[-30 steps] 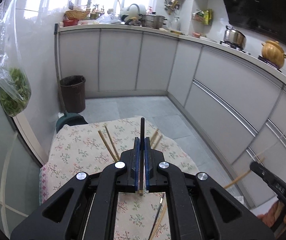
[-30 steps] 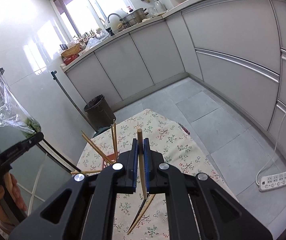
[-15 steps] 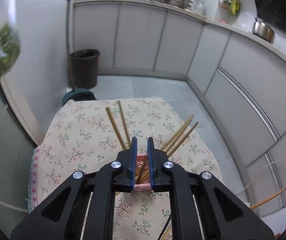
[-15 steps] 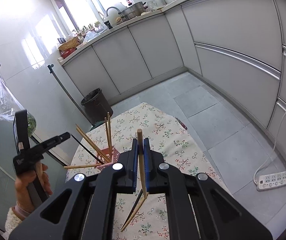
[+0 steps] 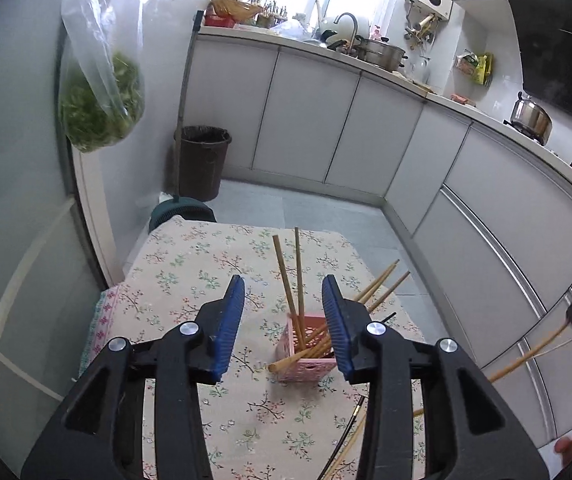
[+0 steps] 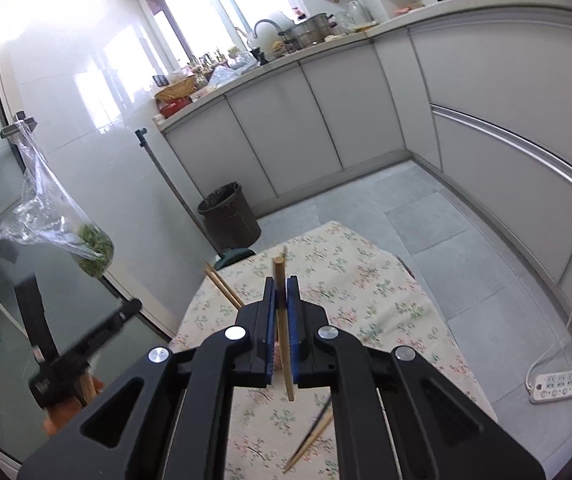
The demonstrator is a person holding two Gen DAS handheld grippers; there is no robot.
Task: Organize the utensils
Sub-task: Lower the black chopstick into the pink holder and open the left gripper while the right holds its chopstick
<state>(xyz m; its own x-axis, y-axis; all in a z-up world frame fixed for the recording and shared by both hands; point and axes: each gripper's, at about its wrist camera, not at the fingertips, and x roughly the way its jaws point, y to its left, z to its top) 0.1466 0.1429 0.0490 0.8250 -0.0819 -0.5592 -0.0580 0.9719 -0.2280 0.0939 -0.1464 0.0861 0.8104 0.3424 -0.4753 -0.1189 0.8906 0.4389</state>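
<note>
my right gripper [image 6: 281, 322] is clamped on one chopstick [image 6: 282, 320], long axis upright, the pink holder [image 5: 306, 354] beyond its jaws; left gripper [image 5: 282, 320], just opened, stands empty.

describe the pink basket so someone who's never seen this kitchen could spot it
Find the floral tablecloth on the small table in the middle of the kitchen floor. Near its right side stands the pink basket, a small slotted box. It is the only pink container there, with wooden chopsticks sticking out of it.

You see a pink basket [image 5: 306, 364] holding tan chopsticks [image 5: 284, 276]. Your worktop [image 5: 190, 272] wears a cream cloth with small floral sprigs. Blue pads [image 5: 228, 328] line the black gripper.
</note>
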